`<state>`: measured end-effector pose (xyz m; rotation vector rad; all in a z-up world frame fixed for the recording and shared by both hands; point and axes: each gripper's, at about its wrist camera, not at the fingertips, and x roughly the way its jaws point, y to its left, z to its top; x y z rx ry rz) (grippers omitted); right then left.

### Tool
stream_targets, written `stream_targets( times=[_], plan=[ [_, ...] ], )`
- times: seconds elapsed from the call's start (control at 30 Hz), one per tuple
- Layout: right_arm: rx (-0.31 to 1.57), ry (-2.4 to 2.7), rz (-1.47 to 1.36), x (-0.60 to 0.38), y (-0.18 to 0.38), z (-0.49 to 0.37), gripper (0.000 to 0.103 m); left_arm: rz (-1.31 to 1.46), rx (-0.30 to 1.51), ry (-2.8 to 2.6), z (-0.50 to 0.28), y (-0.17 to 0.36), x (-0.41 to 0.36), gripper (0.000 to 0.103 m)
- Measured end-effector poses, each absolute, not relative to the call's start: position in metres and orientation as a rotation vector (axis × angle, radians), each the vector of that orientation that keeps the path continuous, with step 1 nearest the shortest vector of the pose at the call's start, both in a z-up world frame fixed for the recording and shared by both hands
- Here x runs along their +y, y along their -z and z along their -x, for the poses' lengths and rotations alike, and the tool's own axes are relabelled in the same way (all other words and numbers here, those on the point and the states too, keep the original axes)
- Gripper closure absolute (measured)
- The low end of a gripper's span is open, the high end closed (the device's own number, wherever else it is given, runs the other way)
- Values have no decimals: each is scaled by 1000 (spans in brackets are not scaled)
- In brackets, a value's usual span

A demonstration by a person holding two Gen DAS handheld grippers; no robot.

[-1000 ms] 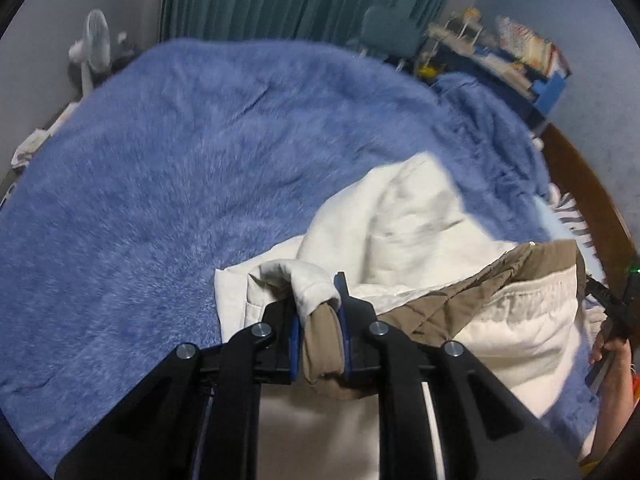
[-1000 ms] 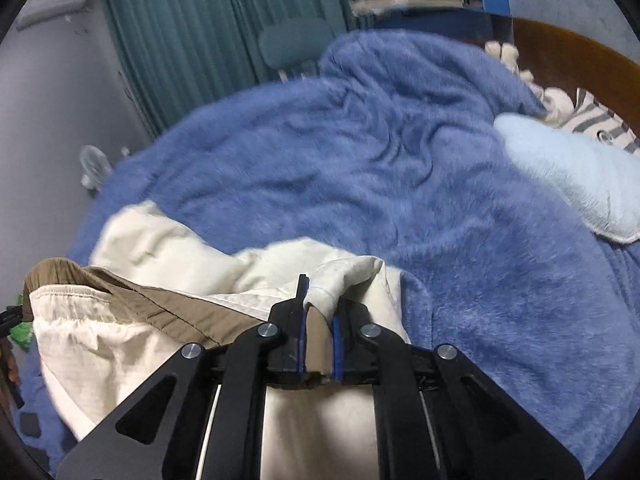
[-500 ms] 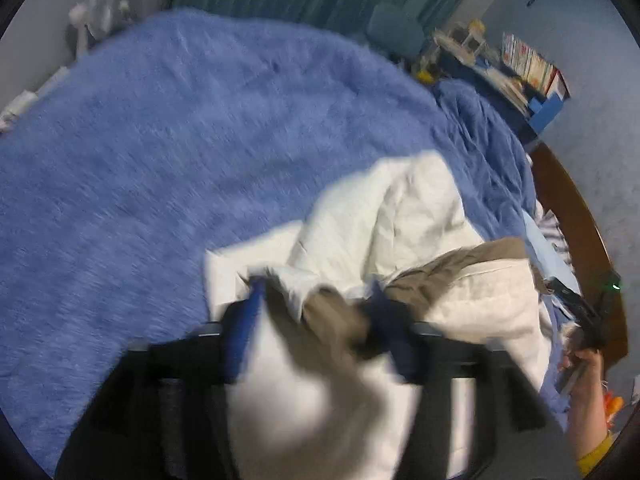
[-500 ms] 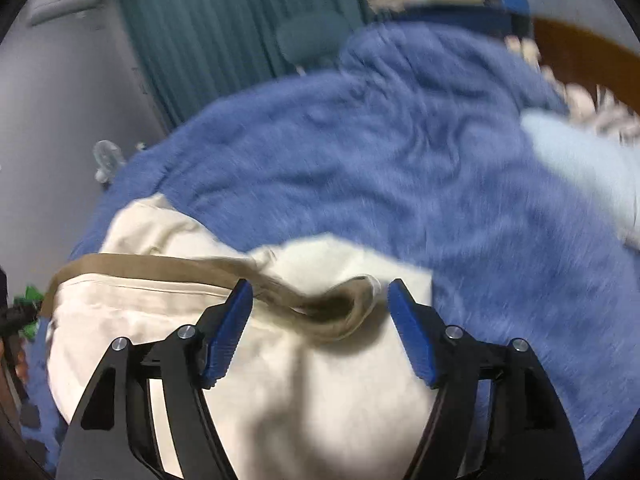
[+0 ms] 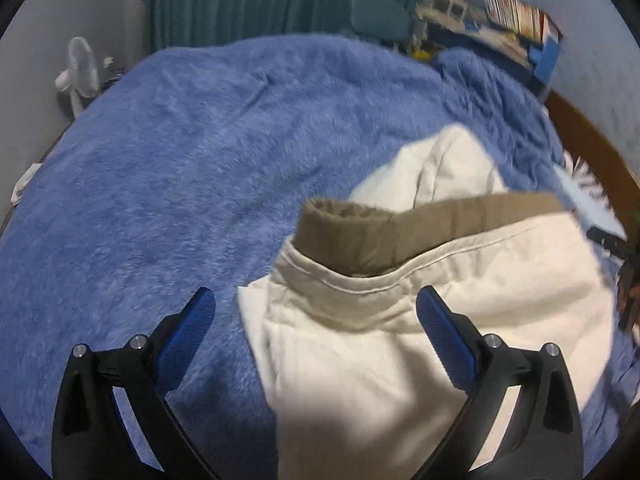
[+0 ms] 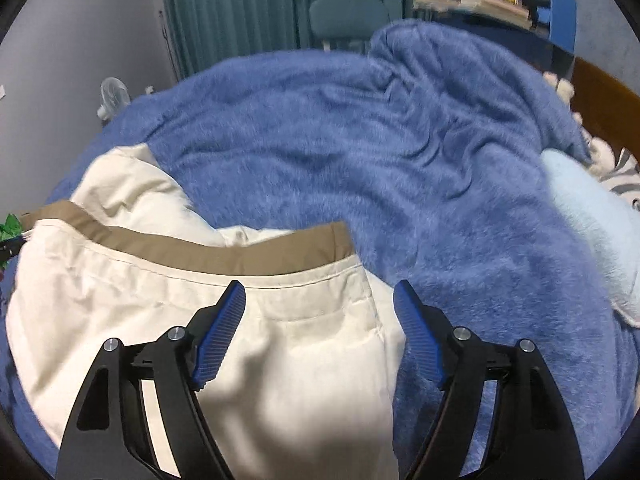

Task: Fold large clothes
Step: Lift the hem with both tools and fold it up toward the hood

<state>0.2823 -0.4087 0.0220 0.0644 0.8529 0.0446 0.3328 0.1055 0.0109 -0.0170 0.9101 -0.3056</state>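
Both jaws have just been opening, so I see left gripper and right gripper released over the cream garment lower right on the blue blanket; next I'd regrip clear of the tan band.

The left gripper is pointing steeply down, its jaws having just been opening wide, the fingers at 8 and 4 o'clock, gripping nothing. The right gripper is also tilting down, its jaws opening, pressing on nothing.
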Motion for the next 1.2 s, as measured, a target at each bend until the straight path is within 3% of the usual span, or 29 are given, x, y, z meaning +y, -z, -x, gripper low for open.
stream_targets(
  times=[0.03, 0.1, 0.13, 0.2, 0.27, 0.4, 0.57, 0.77, 0.83, 0.93, 1.0, 1.1, 1.17, 1.2],
  plan=[
    [865, -47, -75, -411, -16, -287, 30, -4, 943, 325, -339, -2, 99, 12],
    [912, -73, -119, -417, -3, -298, 29, -20, 973, 356, -344, 6, 93, 45],
    [935, -73, -132, -420, 4, -302, 30, -26, 977, 351, -344, 8, 91, 49],
    [936, -107, -150, -420, 10, -302, 48, -11, 974, 380, -342, 7, 92, 77],
    [874, -124, -115, -415, 5, -294, 88, -10, 941, 378, -335, 2, 95, 83],
    [714, -121, -62, -408, -23, -275, 94, -31, 830, 361, -315, -17, 99, 87],
    [556, -44, -32, -401, -64, -270, 95, -56, 694, 290, -311, -55, 93, 87],
    [801, 129, -41, -396, -18, -320, 92, -202, 870, 208, -354, -17, 62, 84],
    [869, 162, -41, -394, 5, -328, 88, -224, 907, 183, -359, -1, 58, 78],
    [908, 199, -48, -395, 27, -335, 82, -228, 927, 153, -363, 12, 60, 63],
    [922, 202, -47, -394, 33, -336, 77, -212, 937, 112, -367, 16, 65, 44],
    [933, 200, -69, -398, 30, -335, 58, -202, 929, 74, -368, 17, 73, 29],
    [897, 174, -107, -403, 18, -323, 31, -181, 936, 57, -366, 18, 80, 20],
    [864, 161, -130, -406, 8, -313, 30, -136, 946, 58, -362, 17, 91, 18]
  ],
)
